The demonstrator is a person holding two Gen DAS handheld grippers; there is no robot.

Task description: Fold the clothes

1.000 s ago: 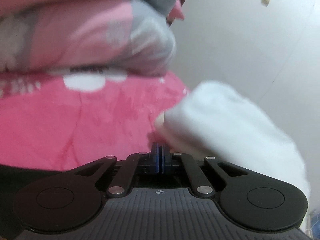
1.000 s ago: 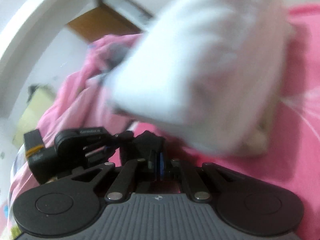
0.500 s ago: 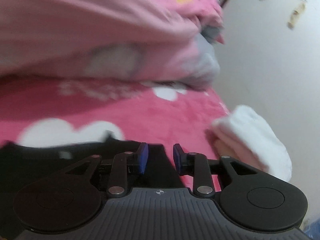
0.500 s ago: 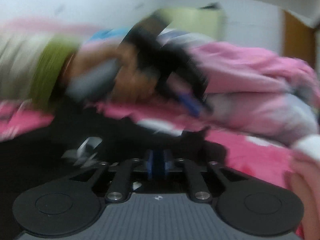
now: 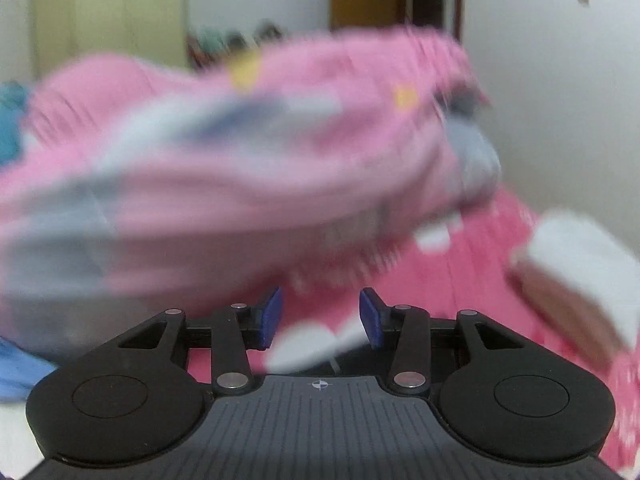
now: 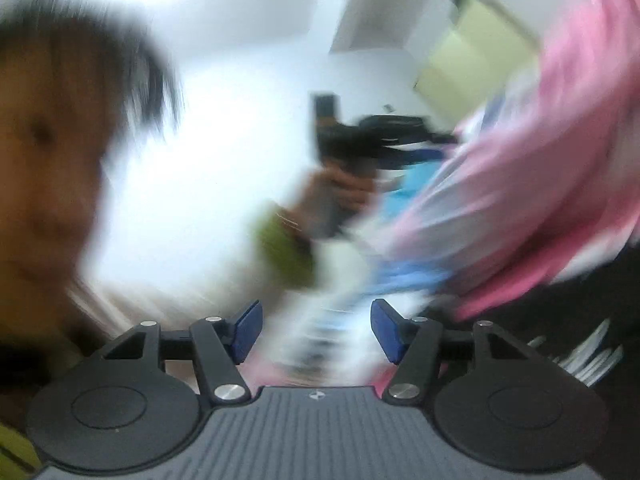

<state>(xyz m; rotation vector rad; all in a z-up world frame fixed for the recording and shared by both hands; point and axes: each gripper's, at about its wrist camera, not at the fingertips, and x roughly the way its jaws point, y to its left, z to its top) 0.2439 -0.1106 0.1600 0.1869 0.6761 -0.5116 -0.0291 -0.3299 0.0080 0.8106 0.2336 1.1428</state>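
Both claws have just been opening, nothing between them: left claw point(image 5: 320, 318) faces the pink quilt point(image 5: 240, 168), right claw point(image 6: 316, 330) empty too.

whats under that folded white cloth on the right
The folded white cloth lies on the pink bedcover. A tan layer shows beneath its near edge; the rest underneath is covered.

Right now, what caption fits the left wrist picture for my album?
Open left gripper, holding nothing, faces a pink quilt; folded white cloth sits right.
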